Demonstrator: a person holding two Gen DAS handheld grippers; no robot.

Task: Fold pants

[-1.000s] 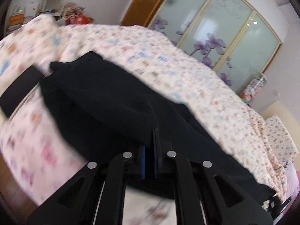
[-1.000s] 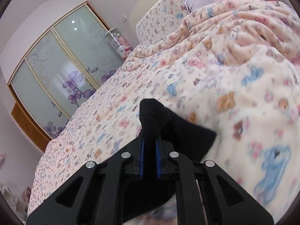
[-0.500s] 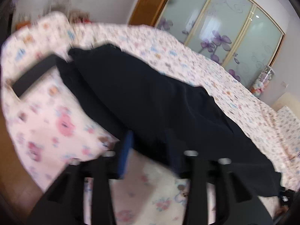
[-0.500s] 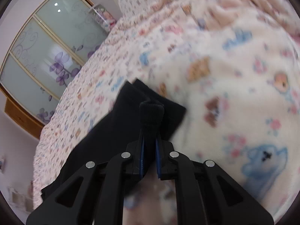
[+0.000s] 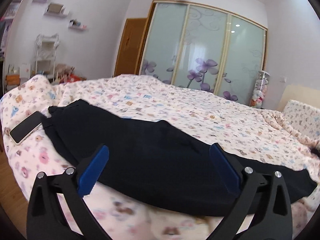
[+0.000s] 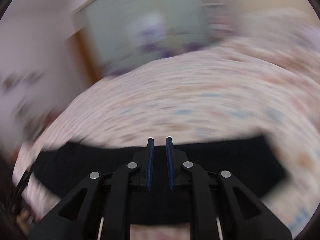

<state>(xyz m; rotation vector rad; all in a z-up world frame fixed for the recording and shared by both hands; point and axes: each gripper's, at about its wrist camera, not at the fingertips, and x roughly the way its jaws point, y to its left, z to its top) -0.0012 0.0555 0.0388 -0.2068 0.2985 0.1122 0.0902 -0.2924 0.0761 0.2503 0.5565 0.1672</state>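
Black pants lie folded lengthwise along the near edge of the bed, waistband at the left. My left gripper is wide open and empty, just above the middle of the pants. In the blurred right wrist view the pants stretch across below my right gripper. Its blue pads stand slightly apart with nothing between them.
A black phone lies on the floral bedspread left of the waistband. A sliding wardrobe with purple flowers stands behind the bed. A white rack and wall shelves are at the far left. Wooden floor shows at the lower left.
Both grippers let go of the pants. The left opened wide and pulled back. The right opened slightly and is swinging fast, blurring its view. The pants now lie flat.
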